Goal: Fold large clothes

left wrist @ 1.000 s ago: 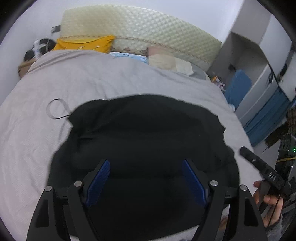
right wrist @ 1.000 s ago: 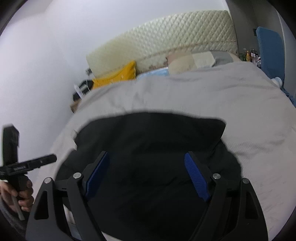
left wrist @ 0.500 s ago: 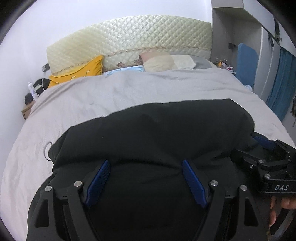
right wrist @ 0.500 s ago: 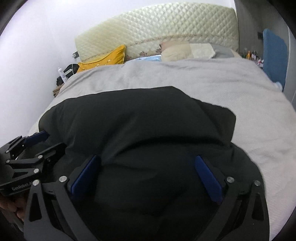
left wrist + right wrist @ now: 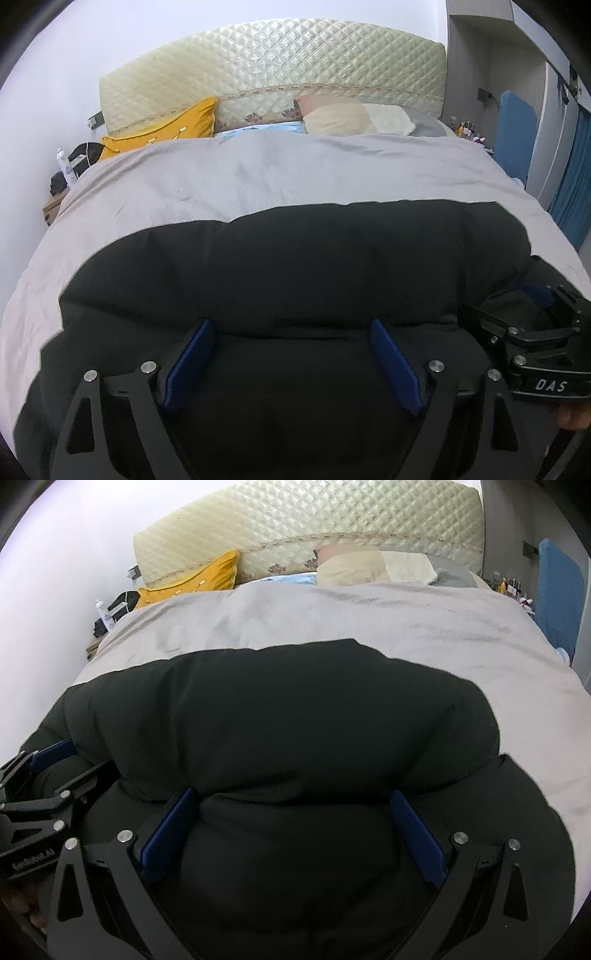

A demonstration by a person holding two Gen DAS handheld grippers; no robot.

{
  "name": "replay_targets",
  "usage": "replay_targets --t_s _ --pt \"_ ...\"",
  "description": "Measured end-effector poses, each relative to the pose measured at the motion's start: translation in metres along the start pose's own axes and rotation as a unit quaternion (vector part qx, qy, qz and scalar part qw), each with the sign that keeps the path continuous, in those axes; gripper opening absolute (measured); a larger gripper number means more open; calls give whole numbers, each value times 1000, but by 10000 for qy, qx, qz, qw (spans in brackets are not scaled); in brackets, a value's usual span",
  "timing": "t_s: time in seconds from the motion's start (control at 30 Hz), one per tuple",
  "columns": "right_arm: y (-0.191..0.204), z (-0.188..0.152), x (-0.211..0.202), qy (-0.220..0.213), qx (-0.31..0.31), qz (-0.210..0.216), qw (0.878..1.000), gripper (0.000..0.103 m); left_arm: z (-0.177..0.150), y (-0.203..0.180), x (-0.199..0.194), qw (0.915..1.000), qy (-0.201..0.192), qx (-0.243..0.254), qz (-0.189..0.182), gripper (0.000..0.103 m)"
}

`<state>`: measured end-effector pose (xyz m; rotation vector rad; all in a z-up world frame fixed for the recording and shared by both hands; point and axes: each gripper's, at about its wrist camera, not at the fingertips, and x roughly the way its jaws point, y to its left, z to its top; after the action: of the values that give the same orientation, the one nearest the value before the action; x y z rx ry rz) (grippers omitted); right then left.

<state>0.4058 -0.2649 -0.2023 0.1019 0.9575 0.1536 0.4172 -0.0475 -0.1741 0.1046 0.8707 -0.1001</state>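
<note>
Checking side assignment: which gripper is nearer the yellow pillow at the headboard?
Left. The left gripper is on the black padded jacket's pillow-side end; the right gripper is farther from the yellow pillow.

Left gripper (image 5: pixel 291 354): jaws spread wide, 2 blue pads (image 5: pixel 188 363) angled outward at 7 and 5 o'clock of view, pointing forward toward 12. Right gripper (image 5: pixel 291 830): same wide spread, level with left, close alongside; each visible at other's frame edge, 3 and 9 o'clock.
</note>
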Motion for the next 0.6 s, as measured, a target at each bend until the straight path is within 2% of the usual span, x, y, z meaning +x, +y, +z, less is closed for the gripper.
replay_targets --t_s 0.33,0.47,0.53,0.6 --pt "0 -10 13 -86 -82 83 9999 103 -9 -5 10 9999 -55 43 134 88" --pt "-2 -13 8 -34 -65 141 9999 103 -11 -2 4 9999 -60 73 35 88" --pt "-2 -13 2 -106 -69 227 9997 103 -11 2 -3 9999 -112 76 -53 88" --pt "-7 -13 -8 -123 -82 498 9987 103 -8 9 -10 9998 -126 43 -116 88"
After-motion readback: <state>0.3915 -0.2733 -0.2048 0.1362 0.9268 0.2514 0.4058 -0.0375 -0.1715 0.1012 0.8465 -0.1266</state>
